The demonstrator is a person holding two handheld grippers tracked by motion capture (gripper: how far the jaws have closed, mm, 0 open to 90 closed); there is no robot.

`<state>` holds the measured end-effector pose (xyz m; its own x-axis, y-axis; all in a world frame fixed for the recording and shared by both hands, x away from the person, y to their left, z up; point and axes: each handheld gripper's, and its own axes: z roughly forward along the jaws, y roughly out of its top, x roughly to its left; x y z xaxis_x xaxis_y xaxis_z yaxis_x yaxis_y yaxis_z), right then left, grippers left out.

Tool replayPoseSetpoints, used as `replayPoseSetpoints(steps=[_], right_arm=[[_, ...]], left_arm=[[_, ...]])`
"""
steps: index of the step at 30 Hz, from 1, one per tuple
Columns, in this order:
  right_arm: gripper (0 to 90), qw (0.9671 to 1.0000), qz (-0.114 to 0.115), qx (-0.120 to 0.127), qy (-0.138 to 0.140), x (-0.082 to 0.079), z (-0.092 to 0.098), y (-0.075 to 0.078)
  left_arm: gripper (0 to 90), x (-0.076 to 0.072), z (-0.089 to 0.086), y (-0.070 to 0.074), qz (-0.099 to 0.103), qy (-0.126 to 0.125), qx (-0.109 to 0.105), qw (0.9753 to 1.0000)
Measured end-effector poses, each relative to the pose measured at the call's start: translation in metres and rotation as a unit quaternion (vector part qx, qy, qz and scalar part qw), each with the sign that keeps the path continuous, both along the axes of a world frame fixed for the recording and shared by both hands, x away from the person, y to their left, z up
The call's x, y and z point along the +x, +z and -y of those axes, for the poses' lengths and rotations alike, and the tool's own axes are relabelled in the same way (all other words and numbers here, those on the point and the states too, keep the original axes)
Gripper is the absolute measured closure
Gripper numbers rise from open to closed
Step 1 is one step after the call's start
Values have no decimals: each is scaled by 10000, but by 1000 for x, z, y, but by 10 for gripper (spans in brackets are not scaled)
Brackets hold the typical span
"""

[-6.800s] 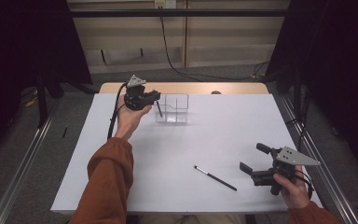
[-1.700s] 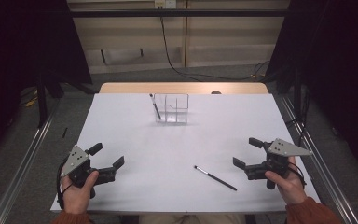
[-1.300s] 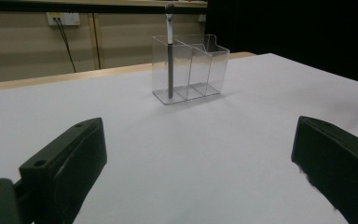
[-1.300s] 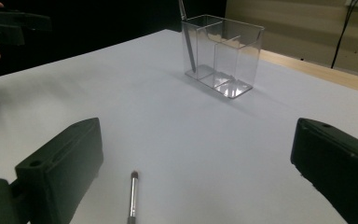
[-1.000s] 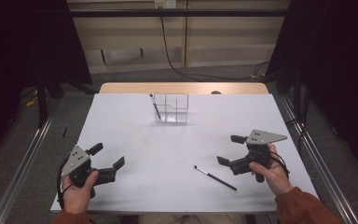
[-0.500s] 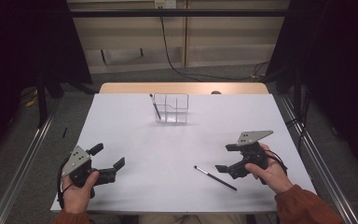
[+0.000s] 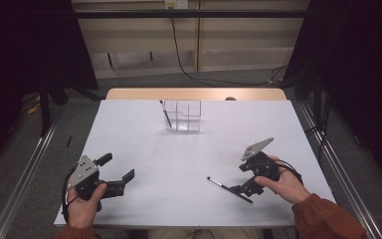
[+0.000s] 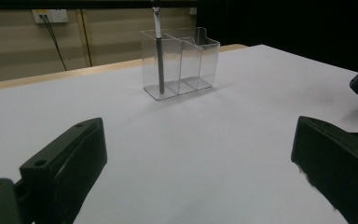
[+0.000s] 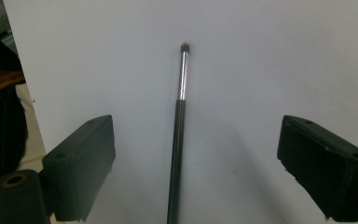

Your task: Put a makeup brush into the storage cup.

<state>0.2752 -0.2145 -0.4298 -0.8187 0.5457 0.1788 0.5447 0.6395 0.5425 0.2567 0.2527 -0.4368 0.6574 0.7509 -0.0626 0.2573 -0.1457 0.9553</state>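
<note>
The right gripper (image 7: 242, 188) hangs wide open over the second brush (image 9: 178, 135), which lies flat on the bench (image 7: 144, 144), ungrasped. One brush (image 7: 165, 114) already stands in the clear holder (image 7: 184, 115); the left gripper (image 7: 114, 177) rests open.

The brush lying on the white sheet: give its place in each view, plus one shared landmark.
High view: the brush lies lower right of centre, by the right tongs.
Left gripper view: a dark sliver at the right edge, too little to tell.
Right gripper view: centre, between the open jaws.
Shared landmark: the white sheet.
</note>
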Motion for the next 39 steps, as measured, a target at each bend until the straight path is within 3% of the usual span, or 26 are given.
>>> replayPoseSetpoints(steps=[9,14,18,23,30,39], right_arm=[[119,9979,-256,-462,368,1,-7,1],[62,9945,-521,-702,582,2,-12,-3],[73,9901,-640,-1038,702,0,-17,-6],[198,9843,-874,-1348,729,1,-20,-8],[369,9822,-943,-1430,771,3,-21,-7],[556,9736,-1146,-1772,873,2,-25,-14]], left_arm=[[34,0,0,0,-19,12,-10,10000],[34,0,-1,0,-8,27,5,10000],[34,0,-1,0,-14,31,-1,10000],[34,0,-1,0,-8,31,8,10000],[34,1,-3,-1,-22,74,-26,10000],[35,1,-2,-1,-10,75,10,10000]])
